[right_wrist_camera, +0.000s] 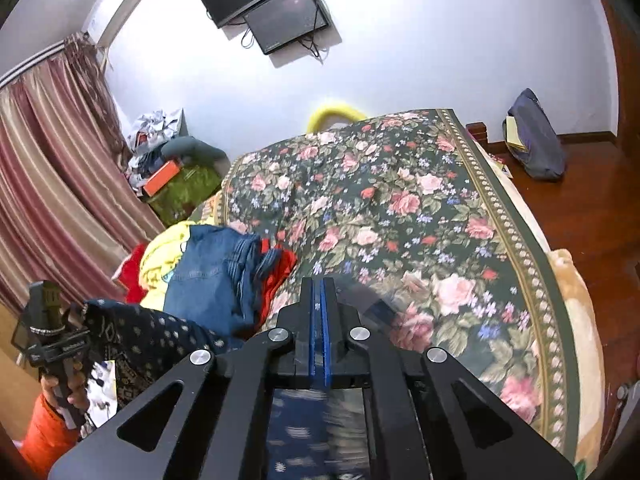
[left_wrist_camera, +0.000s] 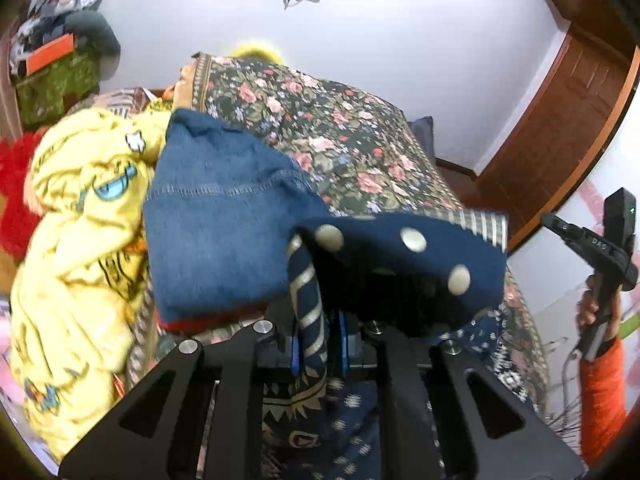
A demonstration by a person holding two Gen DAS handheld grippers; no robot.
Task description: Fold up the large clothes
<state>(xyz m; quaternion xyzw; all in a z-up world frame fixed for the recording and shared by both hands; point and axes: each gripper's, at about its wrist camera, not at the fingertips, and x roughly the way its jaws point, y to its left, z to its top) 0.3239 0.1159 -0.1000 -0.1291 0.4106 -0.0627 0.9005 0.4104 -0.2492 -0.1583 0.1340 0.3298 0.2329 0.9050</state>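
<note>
Left wrist view: the navy patterned garment (left_wrist_camera: 400,256), soft and limp, is pinched between the left gripper (left_wrist_camera: 318,344) fingers at lower centre; slippage is risked.

Right wrist view: the right gripper (right_wrist_camera: 320,320) fingers are closed at lower centre; whether the blurred garment is clamped cannot be told.

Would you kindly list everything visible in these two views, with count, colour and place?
patterned cloth: one, navy with pale dots and bands, draped over the left gripper
jeans: one, blue denim, on the clothes pile at the bed's left
cartoon-print garment: one, yellow, left of the jeans
red garment: one, beneath the jeans
bedspread: one, dark green floral, covering the bed
screens: two, black, on the white wall
curtain: one, striped pink, left
bag: one, grey-blue, on the wooden floor
left gripper: shut on the patterned cloth
right gripper: shut, navy cloth beneath it
</note>
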